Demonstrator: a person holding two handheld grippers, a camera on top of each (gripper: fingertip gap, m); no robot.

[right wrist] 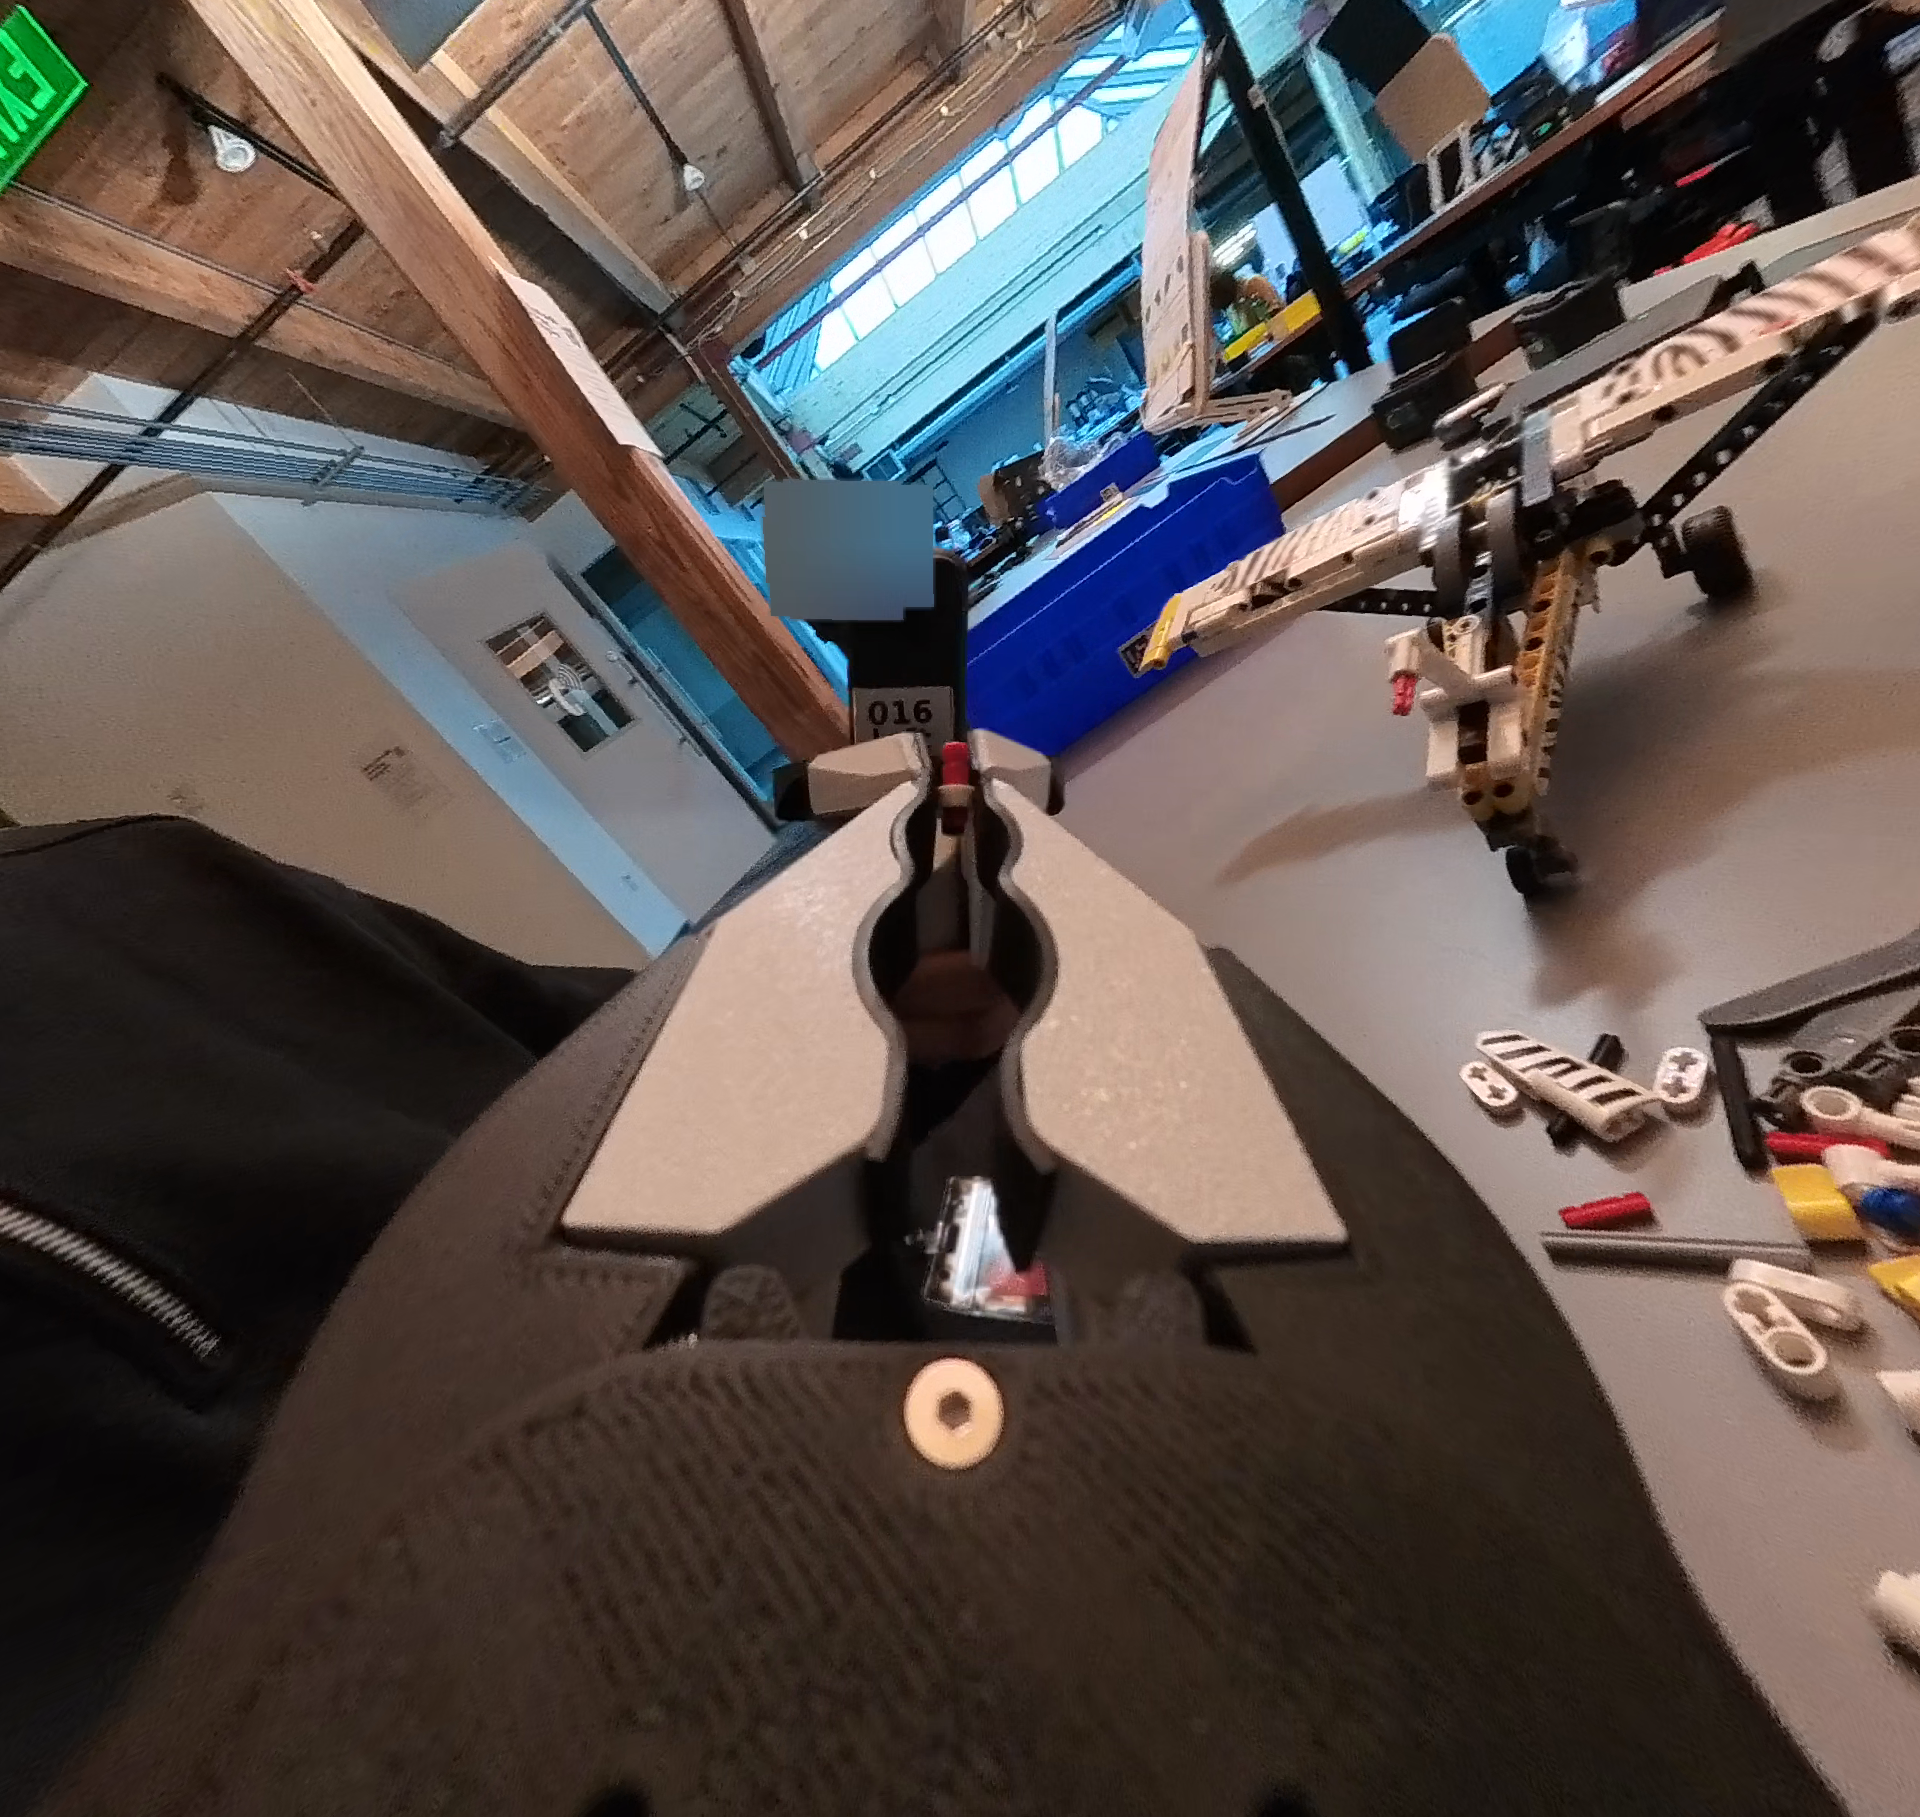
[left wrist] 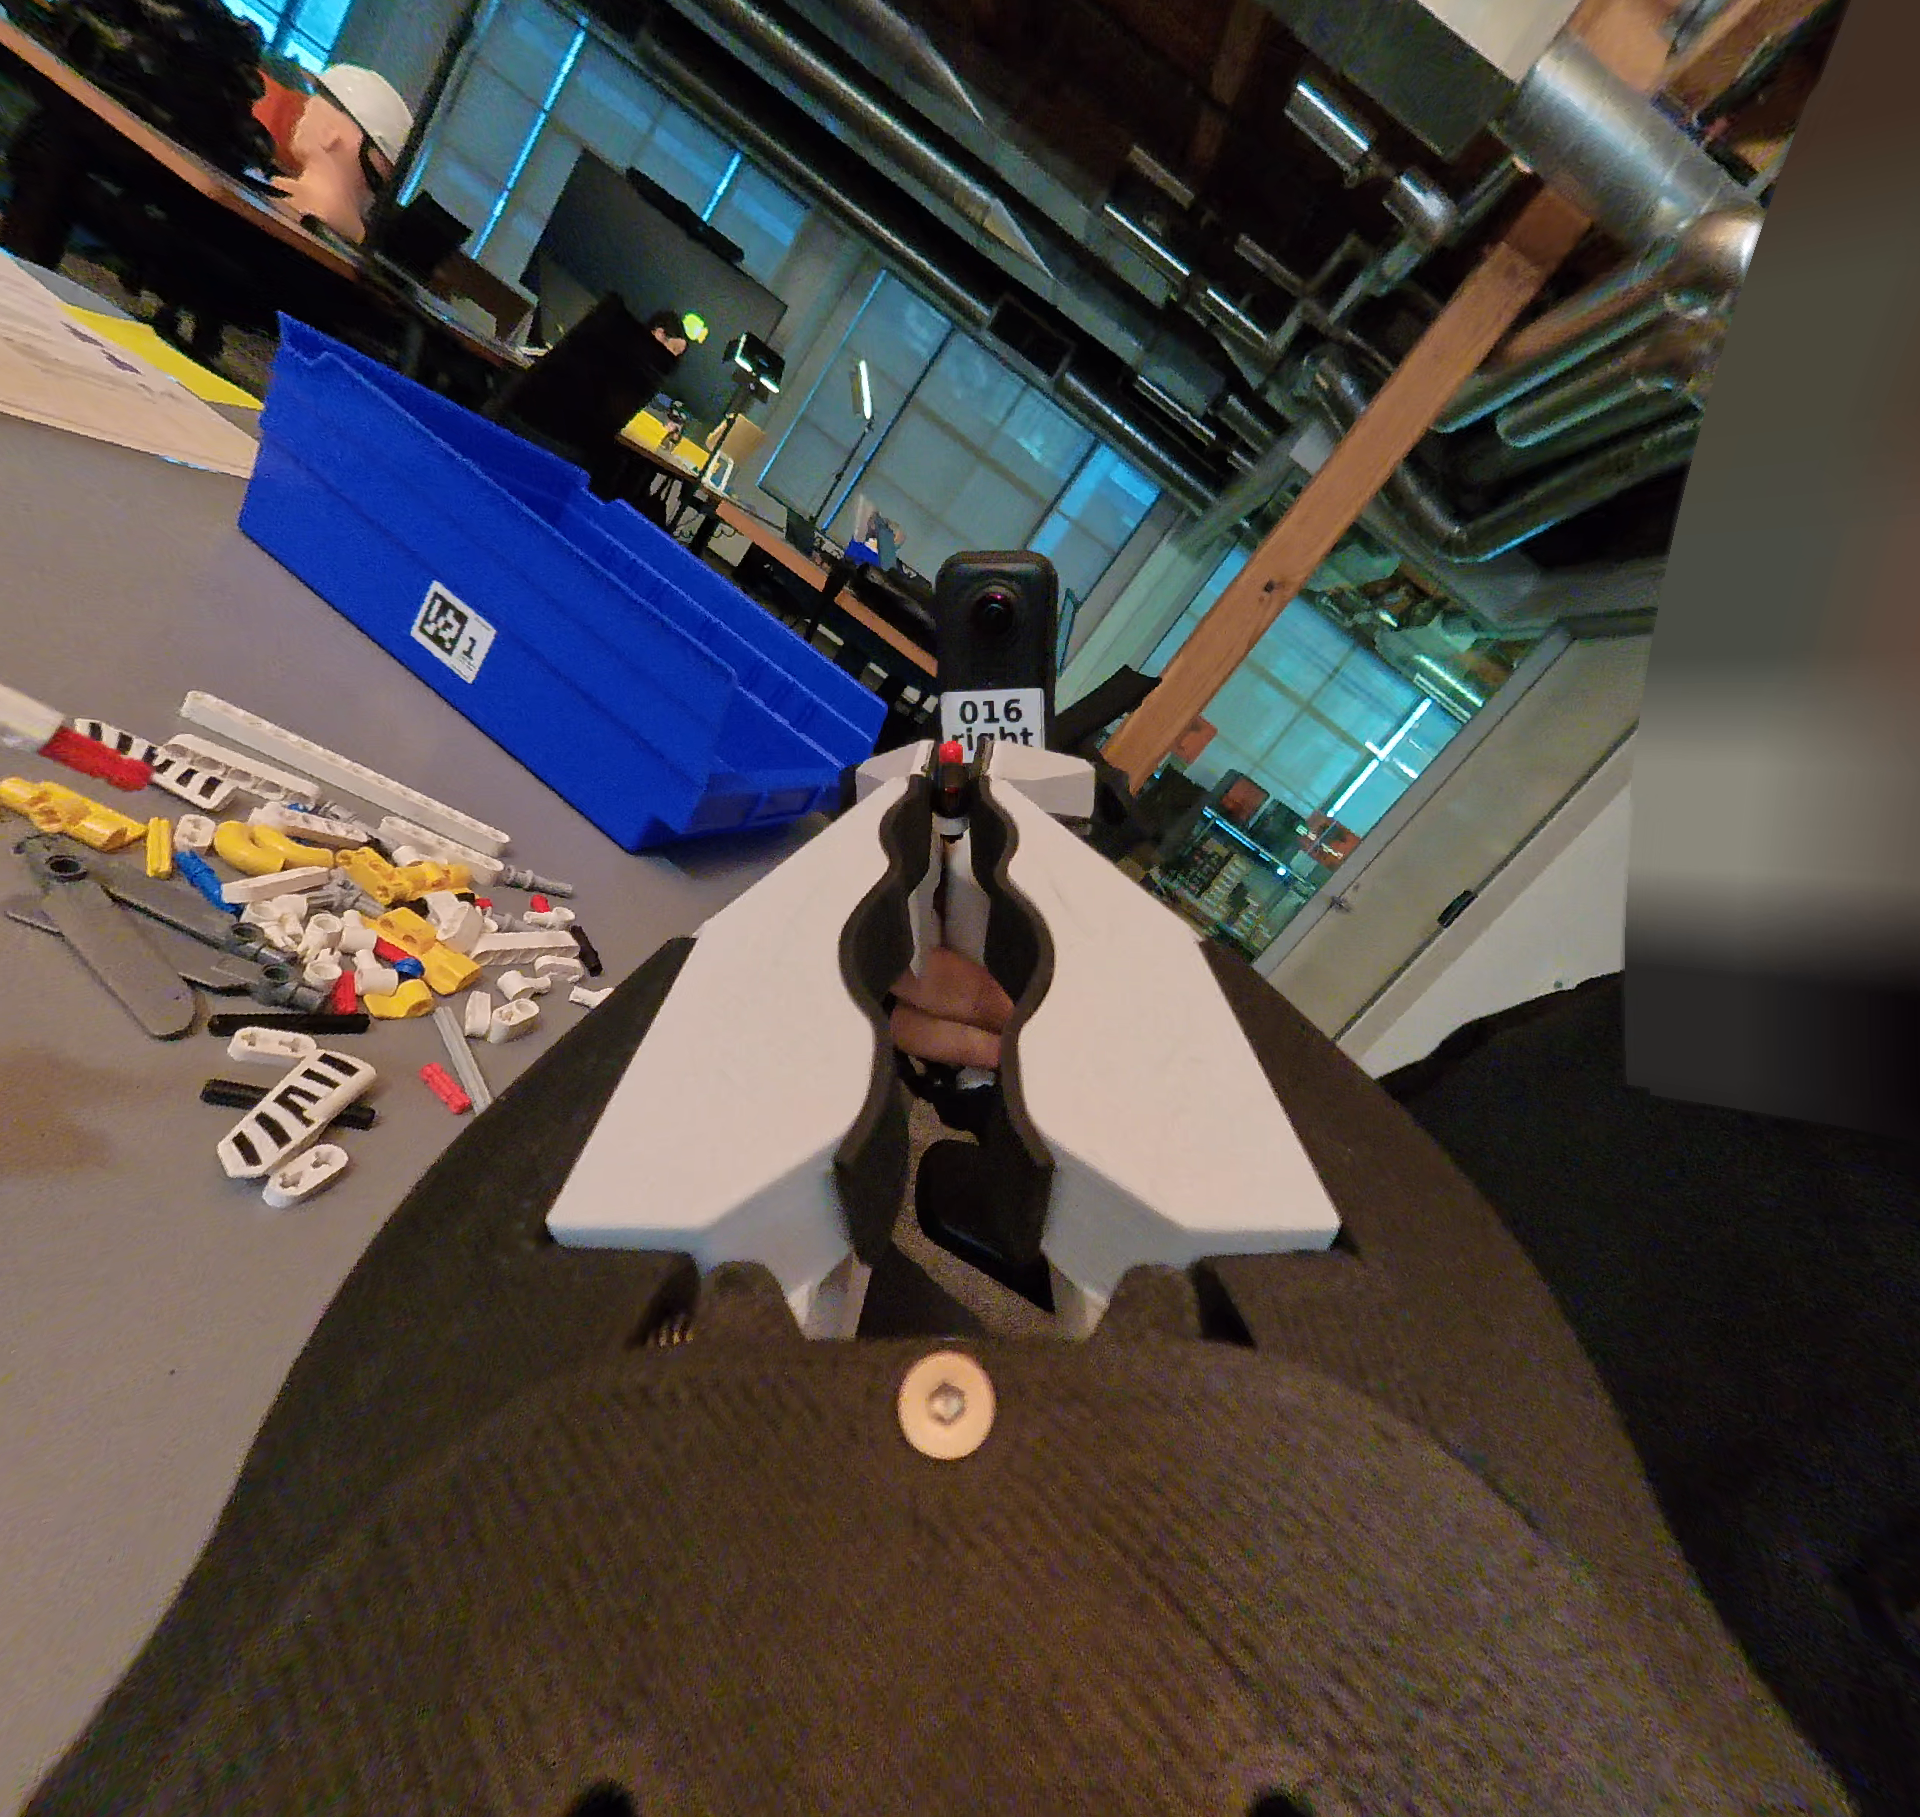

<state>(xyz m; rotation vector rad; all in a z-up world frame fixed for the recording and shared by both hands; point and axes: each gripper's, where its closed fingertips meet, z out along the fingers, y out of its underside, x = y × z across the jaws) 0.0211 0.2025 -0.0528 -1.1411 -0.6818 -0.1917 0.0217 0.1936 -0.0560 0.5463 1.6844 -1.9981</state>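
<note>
My two grippers meet tip to tip above the grey table (left wrist: pixel 156 1352). In the left wrist view my left gripper (left wrist: pixel 949 791) is closed on a small red pin (left wrist: pixel 949 754) with a white piece (left wrist: pixel 948 820) on it. The right gripper's fingers (left wrist: pixel 1055 785) face it from the far side, around the same pin. In the right wrist view my right gripper (right wrist: pixel 954 806) is closed on the red pin (right wrist: pixel 954 759), which has a white collar (right wrist: pixel 954 788). The left gripper's fingers (right wrist: pixel 868 775) stand on either side of the pin's far end.
A blue bin (left wrist: pixel 540 604) lies behind a pile of loose white, yellow, grey and red building pieces (left wrist: pixel 312 926). A striped white-and-yellow model on wheels (right wrist: pixel 1507 562) stands at right, with more loose pieces (right wrist: pixel 1818 1144) and the bin (right wrist: pixel 1122 583). A dark jacket (right wrist: pixel 208 1040) is at left. The grippers are tip to tip, or close to it.
</note>
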